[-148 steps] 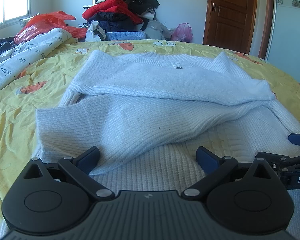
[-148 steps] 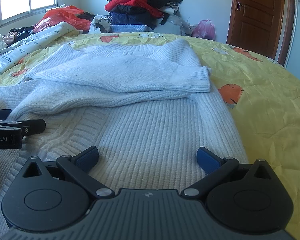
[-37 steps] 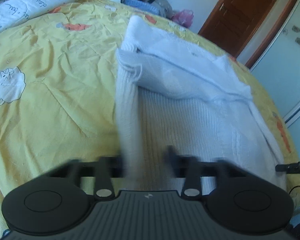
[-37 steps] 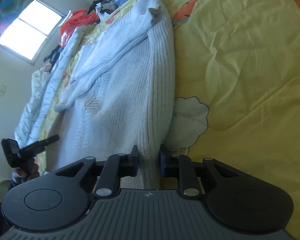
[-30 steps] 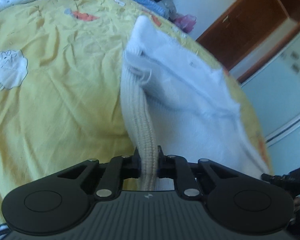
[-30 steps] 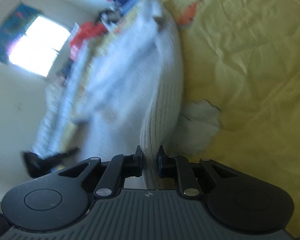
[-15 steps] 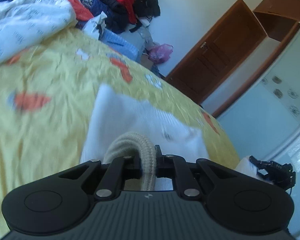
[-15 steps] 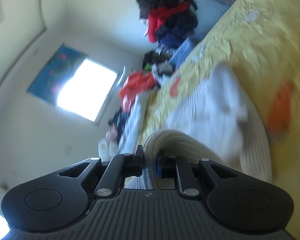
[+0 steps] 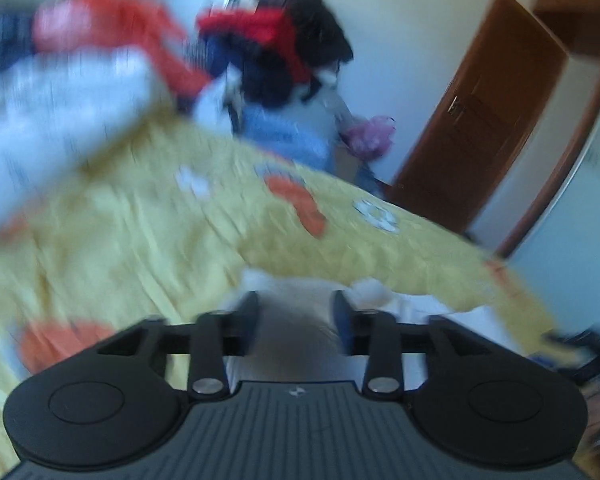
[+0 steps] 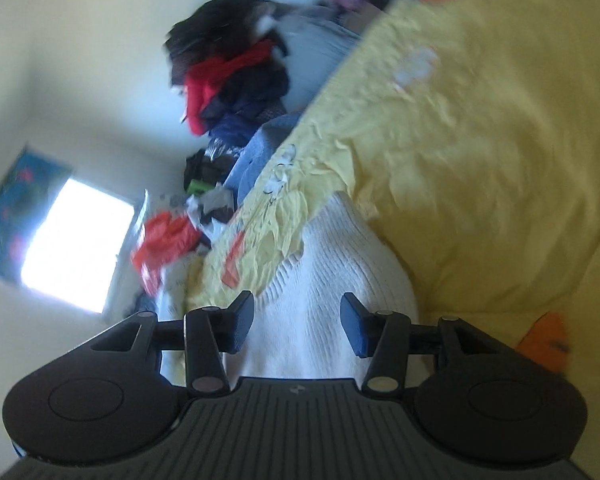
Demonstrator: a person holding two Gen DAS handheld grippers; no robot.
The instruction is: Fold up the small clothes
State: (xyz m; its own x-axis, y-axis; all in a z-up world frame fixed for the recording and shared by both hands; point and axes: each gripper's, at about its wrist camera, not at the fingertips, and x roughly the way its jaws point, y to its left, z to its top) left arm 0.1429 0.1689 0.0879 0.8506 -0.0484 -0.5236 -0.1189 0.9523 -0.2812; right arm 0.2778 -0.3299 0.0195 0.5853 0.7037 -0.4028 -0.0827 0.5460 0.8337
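Note:
The white knit sweater [image 10: 332,264] lies on the yellow bedspread [image 10: 480,140], its folded-over hem right under my right gripper [image 10: 298,322]. The right jaws stand apart, with the knit lying between them and not pinched. In the blurred left wrist view the sweater [image 9: 296,320] shows as a pale mass between the fingers of my left gripper [image 9: 296,316], which are also apart. The yellow bedspread [image 9: 140,232] stretches beyond it. The other gripper [image 9: 580,344] shows dimly at the right edge.
A heap of red, dark and blue clothes [image 9: 276,64] is piled at the far end of the bed, also in the right wrist view [image 10: 228,76]. A white quilt [image 9: 52,112] lies at the left. A brown door [image 9: 488,120] stands at the right. A window [image 10: 76,240] is bright.
Both grippers carried the sweater's hem up and forward over the garment, then opened. Half a second ago each was shut on the hem; now the jaws are apart and the knit lies loose.

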